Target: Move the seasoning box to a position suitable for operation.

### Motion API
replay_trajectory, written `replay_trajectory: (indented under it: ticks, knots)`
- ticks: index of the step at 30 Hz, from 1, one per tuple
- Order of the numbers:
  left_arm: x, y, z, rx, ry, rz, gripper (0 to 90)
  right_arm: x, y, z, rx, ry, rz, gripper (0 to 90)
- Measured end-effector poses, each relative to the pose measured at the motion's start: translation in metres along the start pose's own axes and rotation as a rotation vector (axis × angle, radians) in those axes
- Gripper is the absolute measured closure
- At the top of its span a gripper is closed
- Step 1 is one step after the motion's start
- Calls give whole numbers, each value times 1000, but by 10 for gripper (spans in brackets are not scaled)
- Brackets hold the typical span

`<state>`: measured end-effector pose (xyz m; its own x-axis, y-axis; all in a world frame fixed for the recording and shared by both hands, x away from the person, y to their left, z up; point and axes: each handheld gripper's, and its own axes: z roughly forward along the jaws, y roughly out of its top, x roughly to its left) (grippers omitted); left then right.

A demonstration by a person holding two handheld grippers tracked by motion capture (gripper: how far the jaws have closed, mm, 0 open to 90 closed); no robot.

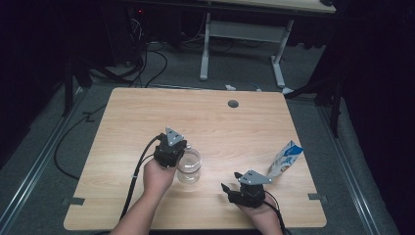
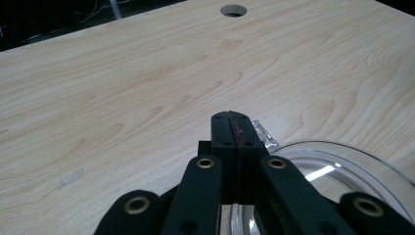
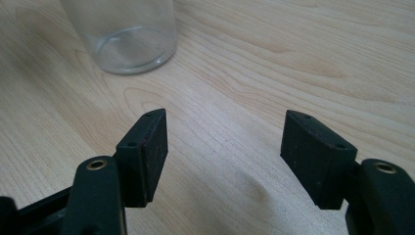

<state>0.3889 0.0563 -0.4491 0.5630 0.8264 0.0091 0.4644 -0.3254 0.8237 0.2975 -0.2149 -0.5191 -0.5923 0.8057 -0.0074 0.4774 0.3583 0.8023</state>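
A clear glass jar point(image 1: 189, 167) stands open-mouthed on the wooden table point(image 1: 215, 122), left of the middle near the front. My left gripper point(image 1: 177, 147) hovers over the jar's far left rim point(image 2: 342, 159), its jaws pressed flat together point(image 2: 234, 128). A small clear sliver point(image 2: 265, 135) shows beside the jaw tips; I cannot tell what it is. My right gripper point(image 1: 231, 181) sits low at the front right, pointing toward the jar point(image 3: 128, 36). It stands open point(image 3: 225, 147) with only bare wood between the pads.
A blue and white pouch point(image 1: 286, 157) stands upright near the table's right edge, just beyond the right gripper. A round cable hole point(image 1: 233, 104) lies at the back middle. Cables and a desk frame point(image 1: 242, 44) occupy the floor behind the table.
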Motion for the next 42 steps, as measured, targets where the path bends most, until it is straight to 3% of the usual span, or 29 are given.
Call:
replay_trajectory:
  ticks: [4,7,8,13,15,19,22,23,26,28,30,31,37,42]
  knots:
    - [0,-3,-4,-9,-11,-12,897,0,0,0,3,0,-3,345]
    - [4,-6,-9,-34,0,-27,837,0,0,1,3,2,-5,345]
    - [9,-14,-16,-64,5,-45,823,0,0,0,2,3,-5,345]
    - [15,-35,-29,-82,14,-65,800,0,0,0,1,2,-3,352]
    - [16,-51,-37,-112,14,-80,792,0,-1,0,3,-1,-4,362]
    - [16,-63,-37,-139,0,-84,752,-1,-1,-1,3,-7,-9,397]
    - [14,-72,-33,-158,5,-64,731,-3,-3,-1,12,-9,3,432]
    - [17,-73,-30,-136,5,-54,722,-3,-5,0,14,-10,7,457]
    - [21,-75,-32,-160,-1,-68,762,-3,-5,0,14,-3,16,488]
    - [24,-77,-33,-167,-22,-64,853,-2,-6,-1,18,3,27,512]
    - [22,-76,-32,-172,-61,-61,888,-1,-6,-2,16,6,31,557]
    - [22,-76,-32,-172,-61,-61,899,-1,-6,-2,16,6,31,557]
    - [17,-75,-30,-180,-89,-62,899,-1,-7,-2,33,19,45,585]
    - [13,-75,-30,-180,-79,-48,899,-2,-8,-2,28,10,50,563]
